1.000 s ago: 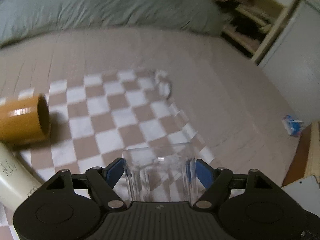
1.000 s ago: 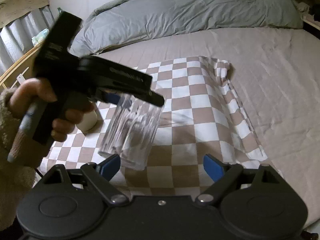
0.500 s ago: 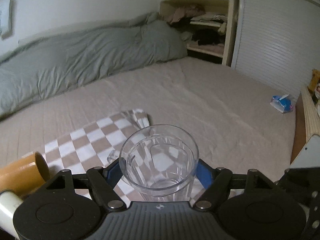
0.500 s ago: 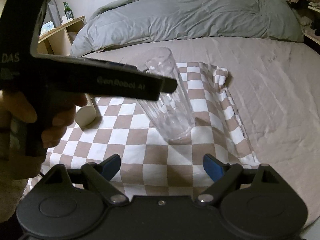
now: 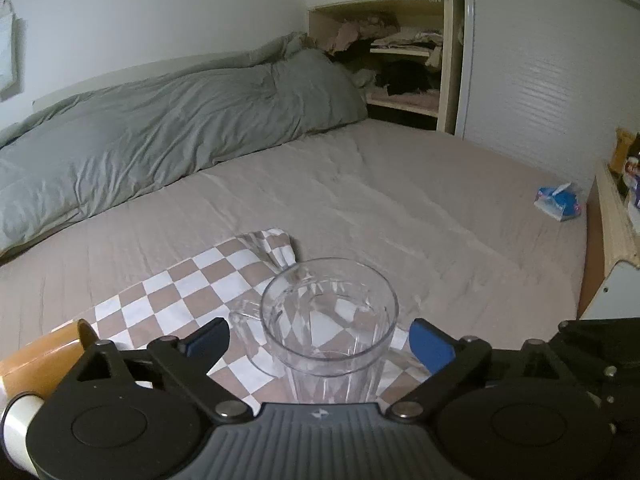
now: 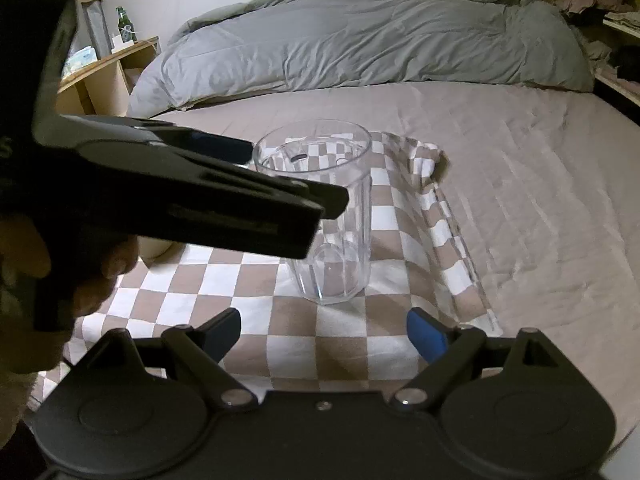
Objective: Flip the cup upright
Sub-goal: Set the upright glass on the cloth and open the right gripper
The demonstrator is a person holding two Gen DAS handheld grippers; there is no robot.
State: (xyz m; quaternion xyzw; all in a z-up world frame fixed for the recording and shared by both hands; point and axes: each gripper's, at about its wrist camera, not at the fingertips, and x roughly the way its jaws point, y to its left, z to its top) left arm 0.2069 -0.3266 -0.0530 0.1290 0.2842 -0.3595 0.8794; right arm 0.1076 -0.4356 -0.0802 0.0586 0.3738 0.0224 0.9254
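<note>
Bare bed sheet [image 5: 420, 200] runs wide beyond the checkered cloth [image 6: 344, 340], out to the grey duvet [image 5: 160, 136]. Orange cup [image 5: 44, 356] lies at the cloth's left edge. Clear cup [image 6: 332, 216] stands upright, mouth up, on the cloth. My left gripper [image 5: 320, 340] brackets it, jaws spread, pads apart from the wall. My right gripper [image 6: 324, 330] hangs wide, holding nothing, near the cup's base.

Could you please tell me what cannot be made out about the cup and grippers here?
- Clear cup: left side in the right wrist view is hidden by the left gripper.
- Orange cup: mostly cut off behind the left gripper's body.
- Cup's base contact: hidden in the left wrist view.
</note>
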